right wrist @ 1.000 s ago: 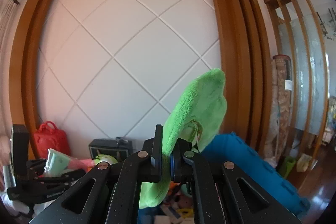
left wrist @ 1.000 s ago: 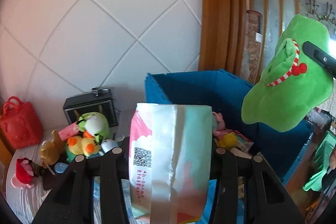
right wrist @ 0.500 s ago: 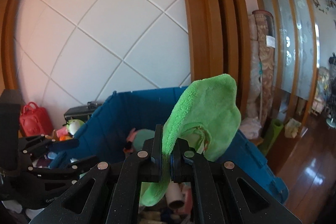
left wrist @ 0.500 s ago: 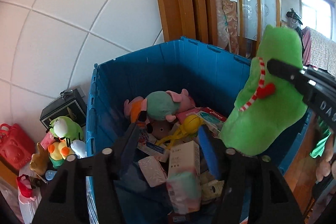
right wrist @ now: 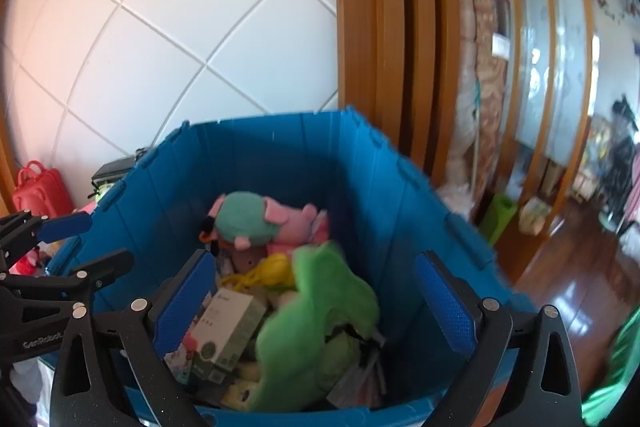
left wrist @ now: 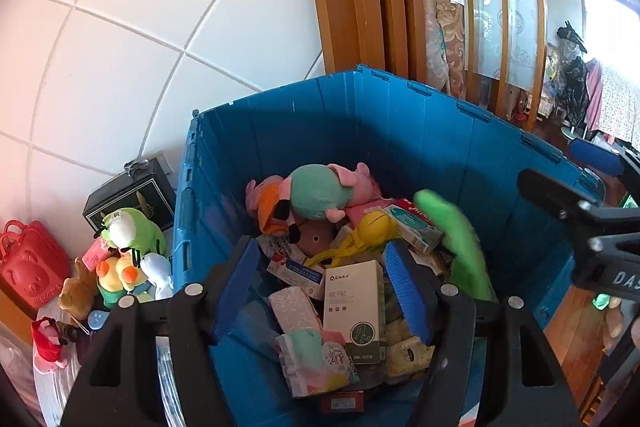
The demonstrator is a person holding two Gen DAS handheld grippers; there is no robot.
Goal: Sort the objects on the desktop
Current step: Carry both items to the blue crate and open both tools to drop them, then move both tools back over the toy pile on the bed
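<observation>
green plush | in blue bin | below gaping right tool

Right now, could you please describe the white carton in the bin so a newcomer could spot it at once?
Look inside the big blue plastic bin by the white tiled wall. Among the jumble lies a tall white cardboard carton, face up, below the yellow ball-shaped toy. Unlike the soft toys and floral packets around it, it is rigid, plain white with a dark green base.
</observation>
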